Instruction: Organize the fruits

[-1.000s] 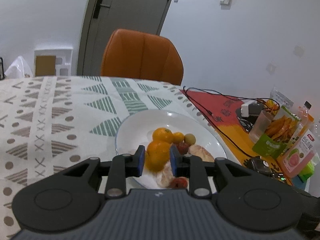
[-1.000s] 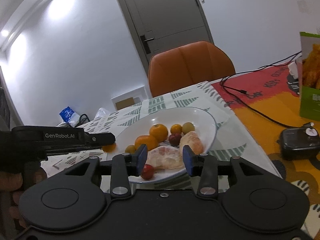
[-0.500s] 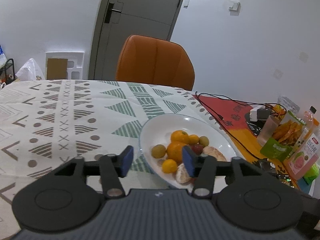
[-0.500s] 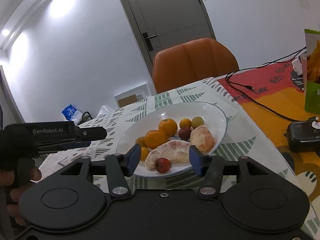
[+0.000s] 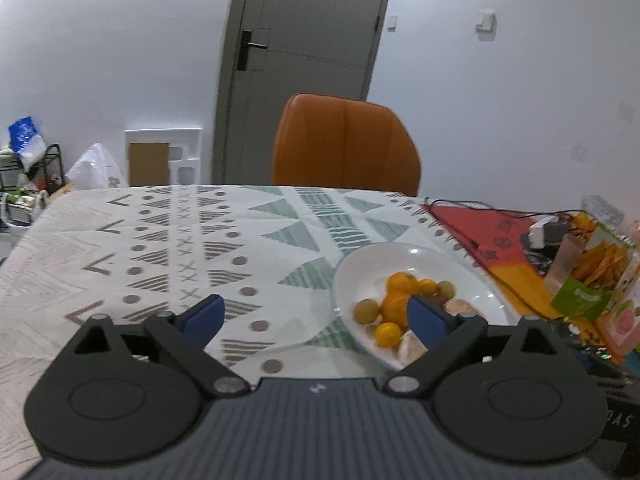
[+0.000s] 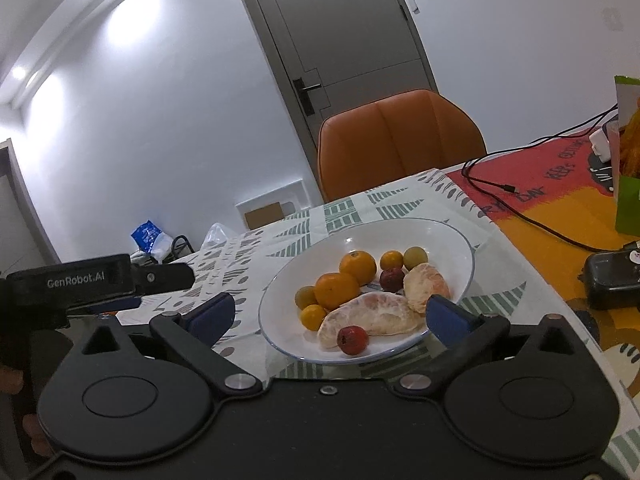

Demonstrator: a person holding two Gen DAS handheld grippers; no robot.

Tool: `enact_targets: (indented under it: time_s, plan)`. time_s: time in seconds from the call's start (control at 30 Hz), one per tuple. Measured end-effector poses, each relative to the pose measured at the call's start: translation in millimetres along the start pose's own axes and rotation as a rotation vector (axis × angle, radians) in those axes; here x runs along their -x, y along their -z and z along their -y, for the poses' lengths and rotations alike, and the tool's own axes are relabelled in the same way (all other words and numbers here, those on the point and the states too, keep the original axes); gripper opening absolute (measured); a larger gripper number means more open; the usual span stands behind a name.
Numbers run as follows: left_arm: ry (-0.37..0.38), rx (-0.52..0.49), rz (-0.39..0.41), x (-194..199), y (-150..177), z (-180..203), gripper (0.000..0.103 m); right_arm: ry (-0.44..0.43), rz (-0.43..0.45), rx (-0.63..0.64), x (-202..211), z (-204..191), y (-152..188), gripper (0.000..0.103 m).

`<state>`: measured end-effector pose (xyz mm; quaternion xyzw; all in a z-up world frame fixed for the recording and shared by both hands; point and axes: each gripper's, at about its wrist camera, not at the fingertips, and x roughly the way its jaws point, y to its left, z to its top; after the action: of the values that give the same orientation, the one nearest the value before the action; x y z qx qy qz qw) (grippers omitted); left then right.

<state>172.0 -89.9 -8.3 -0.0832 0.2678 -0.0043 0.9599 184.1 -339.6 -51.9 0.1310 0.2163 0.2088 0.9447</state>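
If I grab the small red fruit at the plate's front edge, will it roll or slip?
The small red fruit looks round and glossy, so it may slip or roll. It lies against the peeled citrus segment near the plate rim, so a nudge could push it off.

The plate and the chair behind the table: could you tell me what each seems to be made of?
The plate looks like glazed white ceramic: glossy, with light glints and a thin dark rim line, though glass or melamine is possible. The chair looks upholstered in orange leather or faux leather: smooth, faintly shiny, with a stitched centre seam.
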Motion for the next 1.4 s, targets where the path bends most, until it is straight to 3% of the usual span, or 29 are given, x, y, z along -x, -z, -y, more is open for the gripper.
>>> enact_targets:
  time_s: [0.2, 0.77, 1.4]
  plan:
    - [-0.028, 0.02, -0.029, 8.8, 0.5, -12.2, 0.1, 0.002, -0.01, -0.006, 1.7, -7.2, 2.8, 0.103]
    - [-0.037, 0.089, 0.011, 50.9, 6.0, -41.8, 0.103, -0.031, -0.026, 0.036, 17.4, -37.4, 6.3, 0.103]
    - [-0.085, 0.088, 0.063, 108.1, 16.1, -68.1, 0.103, -0.057, -0.044, 0.085, 42.1, -73.0, 6.7, 0.103]
